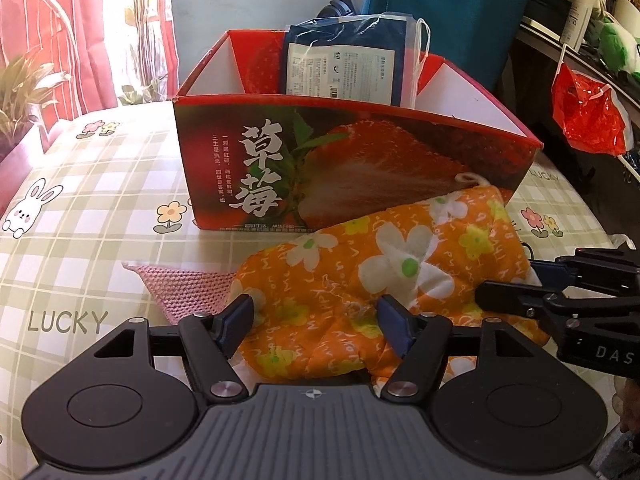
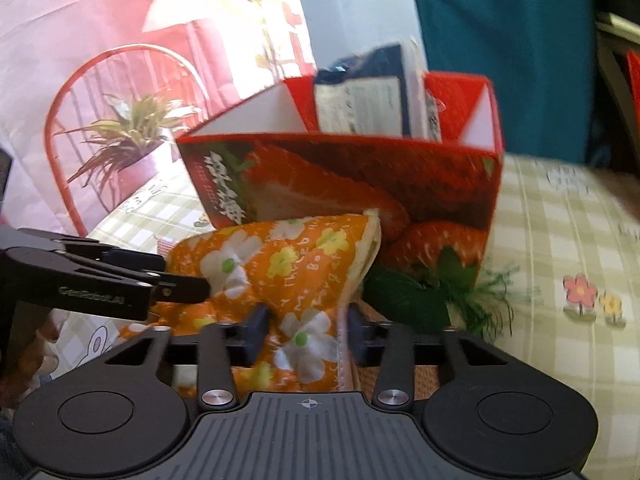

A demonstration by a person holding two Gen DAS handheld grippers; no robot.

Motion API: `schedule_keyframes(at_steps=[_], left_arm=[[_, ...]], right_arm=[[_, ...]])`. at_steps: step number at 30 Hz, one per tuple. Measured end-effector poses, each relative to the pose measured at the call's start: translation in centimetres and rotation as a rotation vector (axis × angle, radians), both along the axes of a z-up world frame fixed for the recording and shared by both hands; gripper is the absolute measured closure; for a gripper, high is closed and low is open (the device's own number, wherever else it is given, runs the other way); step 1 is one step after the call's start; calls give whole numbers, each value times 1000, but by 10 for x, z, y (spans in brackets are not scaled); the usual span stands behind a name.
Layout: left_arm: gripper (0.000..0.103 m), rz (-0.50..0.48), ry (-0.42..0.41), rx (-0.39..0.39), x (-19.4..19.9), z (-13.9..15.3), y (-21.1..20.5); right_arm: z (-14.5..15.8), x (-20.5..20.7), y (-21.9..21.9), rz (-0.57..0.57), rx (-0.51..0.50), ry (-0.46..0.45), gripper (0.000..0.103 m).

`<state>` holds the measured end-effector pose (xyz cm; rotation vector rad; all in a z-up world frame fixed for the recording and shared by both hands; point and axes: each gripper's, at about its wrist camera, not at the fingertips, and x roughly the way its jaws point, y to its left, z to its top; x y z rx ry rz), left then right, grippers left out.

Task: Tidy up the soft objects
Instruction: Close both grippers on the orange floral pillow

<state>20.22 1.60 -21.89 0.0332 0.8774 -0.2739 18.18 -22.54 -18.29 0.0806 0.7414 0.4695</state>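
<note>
An orange flowered cloth pouch [image 1: 384,276] lies bunched on the checked bedcover in front of a red strawberry box [image 1: 344,168]. My left gripper [image 1: 316,320] has its jaws around the pouch's near left part, fabric filling the gap. My right gripper [image 2: 306,330] grips the pouch [image 2: 288,276] at its right part; it also shows in the left wrist view [image 1: 516,292]. A navy packaged item [image 1: 344,68] stands inside the box. A pink knitted cloth [image 1: 188,288] lies under the pouch's left side.
The bedcover [image 1: 88,208] has rabbits, flowers and "LUCKY" print. A potted plant [image 2: 136,148] and red chair [image 2: 76,128] stand beyond the bed's left side. A red plastic bag [image 1: 588,116] hangs at right. A green leafy item [image 2: 448,292] lies by the box.
</note>
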Motion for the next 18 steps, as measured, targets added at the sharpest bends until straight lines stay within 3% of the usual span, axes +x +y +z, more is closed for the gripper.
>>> schedule_keyframes(at_steps=[7, 14, 18], left_arm=[[31, 40, -22, -14, 1, 8, 13], [31, 114, 20, -74, 6, 5, 35], [31, 142, 45, -147, 13, 0, 45]], right_arm=[[0, 1, -3, -3, 18, 4, 79], [-2, 1, -4, -12, 26, 17, 79], [-4, 2, -4, -15, 29, 24, 79]])
